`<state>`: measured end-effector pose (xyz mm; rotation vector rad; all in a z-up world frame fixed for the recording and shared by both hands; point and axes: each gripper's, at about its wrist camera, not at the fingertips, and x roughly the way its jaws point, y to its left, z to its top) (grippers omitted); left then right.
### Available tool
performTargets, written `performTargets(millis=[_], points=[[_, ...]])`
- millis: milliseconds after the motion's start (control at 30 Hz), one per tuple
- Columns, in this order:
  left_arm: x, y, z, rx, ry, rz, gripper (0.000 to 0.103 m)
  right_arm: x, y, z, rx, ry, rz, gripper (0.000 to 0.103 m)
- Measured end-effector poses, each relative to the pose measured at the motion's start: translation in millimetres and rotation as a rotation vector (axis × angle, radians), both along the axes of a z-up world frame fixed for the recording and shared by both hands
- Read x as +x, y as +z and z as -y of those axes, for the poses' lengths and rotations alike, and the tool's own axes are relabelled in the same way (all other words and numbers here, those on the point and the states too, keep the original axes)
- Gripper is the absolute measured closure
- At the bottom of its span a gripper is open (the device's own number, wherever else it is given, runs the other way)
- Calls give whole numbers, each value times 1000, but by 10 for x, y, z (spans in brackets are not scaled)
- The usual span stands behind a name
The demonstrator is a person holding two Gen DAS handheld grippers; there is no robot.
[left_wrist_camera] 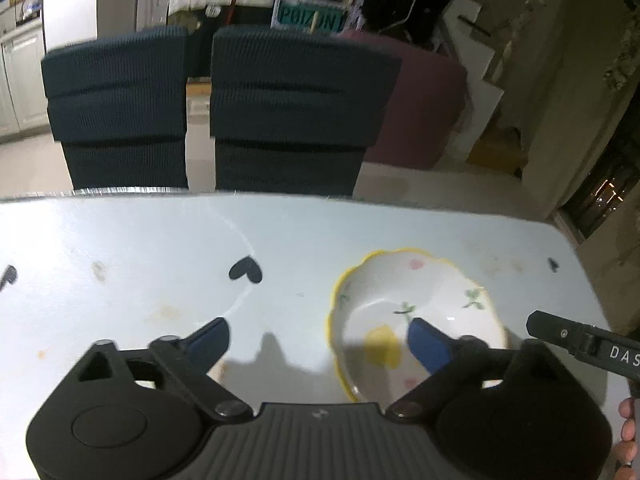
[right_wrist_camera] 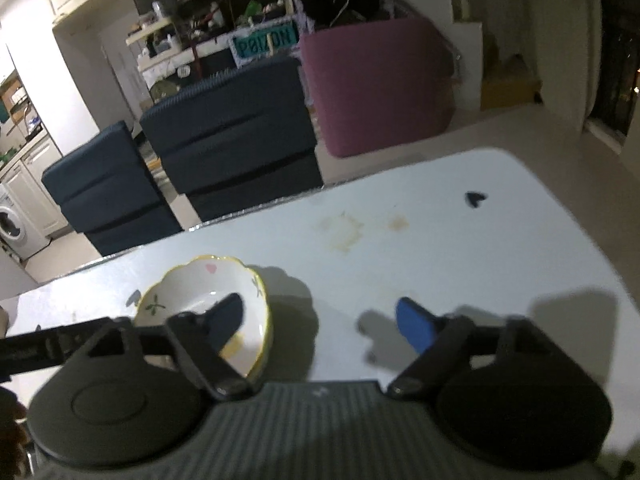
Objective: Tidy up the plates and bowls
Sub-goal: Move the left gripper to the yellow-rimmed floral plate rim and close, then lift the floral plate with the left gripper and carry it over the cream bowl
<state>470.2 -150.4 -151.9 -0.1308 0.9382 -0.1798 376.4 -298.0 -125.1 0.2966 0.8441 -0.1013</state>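
A white bowl (left_wrist_camera: 416, 304) with a scalloped yellow rim and small flower prints sits on the white table (left_wrist_camera: 160, 248). My left gripper (left_wrist_camera: 318, 338) is open; its right fingertip hangs over the bowl's inside, its left over bare table. The bowl also shows in the right wrist view (right_wrist_camera: 200, 296). My right gripper (right_wrist_camera: 320, 322) is open; its left fingertip is over the bowl, its right over the table. The right gripper's body (left_wrist_camera: 588, 346) shows at the right edge of the left wrist view.
Black heart marks (left_wrist_camera: 246, 270) and faint stains (right_wrist_camera: 344, 228) dot the table. Two dark blue chairs (left_wrist_camera: 280, 108) stand at the far edge, a maroon seat (right_wrist_camera: 376, 80) behind them. The table's rounded right corner (right_wrist_camera: 560, 184) is near.
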Motion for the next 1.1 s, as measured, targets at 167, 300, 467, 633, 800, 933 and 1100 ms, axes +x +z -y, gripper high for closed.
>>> performTargets(millis=[167, 300, 467, 633, 800, 933, 1100], points=[[177, -219, -52, -27, -20, -47, 32, 224, -254, -67, 22, 17, -57, 38], [210, -336, -66, -38, -35, -73, 47, 417, -412, -119, 39, 35, -80, 45], [204, -322, -40, -40, -64, -67, 66, 430, -495, -199, 40, 96, -101, 65], [180, -275, 55, -54, -92, -64, 94, 439, -480, -347, 0, 147, -104, 93], [110, -252, 101, -26, -97, -72, 94, 447, -463, -400, -21, 133, -107, 93], [45, -161, 92, -14, -99, -49, 94, 395, -433, -371, 0, 132, -99, 94], [-119, 92, 98, -8, -98, 1, 94, 257, -258, -399, -4, 130, -63, 94]])
